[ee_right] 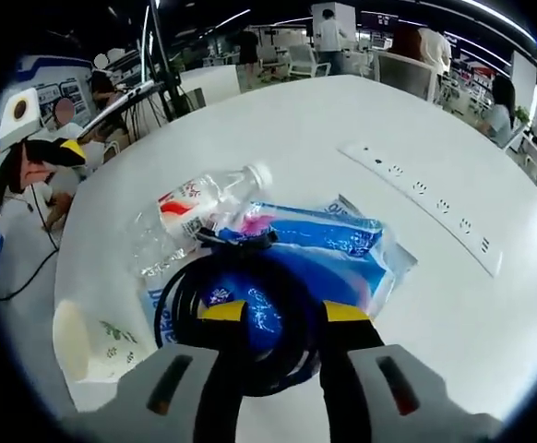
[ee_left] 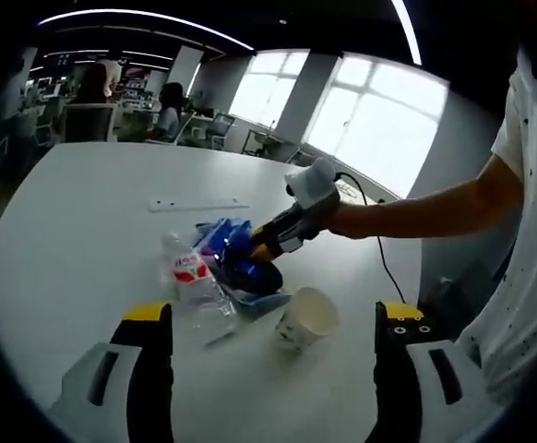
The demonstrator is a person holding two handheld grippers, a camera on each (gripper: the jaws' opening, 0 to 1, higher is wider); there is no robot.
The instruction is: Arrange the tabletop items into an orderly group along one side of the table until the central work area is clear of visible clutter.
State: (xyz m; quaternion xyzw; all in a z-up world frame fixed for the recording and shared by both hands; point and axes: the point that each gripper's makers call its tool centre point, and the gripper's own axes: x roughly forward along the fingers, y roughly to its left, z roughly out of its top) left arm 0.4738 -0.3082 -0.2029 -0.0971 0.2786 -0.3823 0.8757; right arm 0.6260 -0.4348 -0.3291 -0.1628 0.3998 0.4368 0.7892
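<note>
So we've got a white table (ee_left: 84, 212) with a little pile of clutter mid-surface: a clear bottle (ee_left: 195, 288) lying on its side, a blue packet (ee_right: 342, 245), a black cable coil (ee_right: 241, 318) on top of the packet, and a paper cup (ee_left: 305, 320) tipped over just beside it all. There's also a power strip (ee_right: 425, 198) lying apart from the pile.

Our right gripper (ee_right: 282, 314) is down at the coil, jaws close together with the black loop looking pinched between them, so we'd call it clamped on the cable. In the left gripper view you can see it reaching in from the right onto the pile. Our left gripper (ee_left: 273, 318) hangs back with jaws spread wide, holding nothing, the cup and bottle sitting between them further out.

What could go wrong, we think: the coil sits on the slick packet and touches the bottle, so dragging it sideways could pull the packet along and roll the bottle off. The loop could also unspool if only one strand is pinched. Cup's light too, easy to knock.
</note>
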